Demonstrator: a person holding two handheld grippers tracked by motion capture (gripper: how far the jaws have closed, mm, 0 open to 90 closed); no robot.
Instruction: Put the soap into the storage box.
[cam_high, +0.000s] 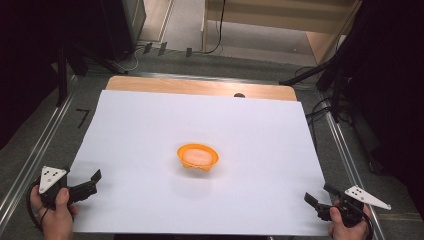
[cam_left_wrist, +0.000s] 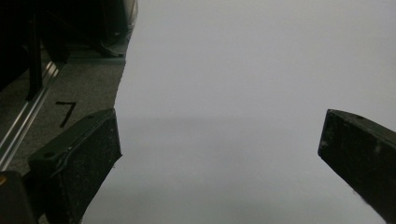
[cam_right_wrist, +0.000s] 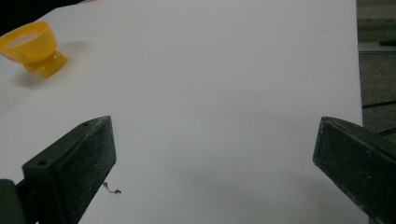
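Closest to the person, both claws are parked at the near corners of the white sheet (cam_high: 150, 130). The left claw (cam_high: 89, 182) sits at the near left edge, jaws spread wide with nothing between them; in the left gripper view it's just bare sheet between the two black jaws, plus a black "7" mark (cam_left_wrist: 66, 112) on the grey floor-like surface off to the side. The right claw (cam_high: 320, 196) mirrors it at the near right corner, also wide open and empty. Looks like a ready stance to me: hands apart, jaws already spread so either one can go in without fiddling.

Further out, about mid-sheet, is the bowl (cam_high: 198, 157), a small orange one with something pale inside. It's well apart from both claws, roughly centred between them. In the right gripper view the bowl (cam_right_wrist: 32, 46) shows up at the upper left, tilted on its little foot, so the rim isn't level. There's also a tiny brownish speck (cam_right_wrist: 112, 190) on the sheet near the right claw's jaw; can't tell what it is.

Beyond the sheet a strip of wooden table (cam_high: 200, 86) shows, then floor and cables.

My guess: the bowl is the target, and the tilt means grabbing the rim carefully so the contents don't spill.
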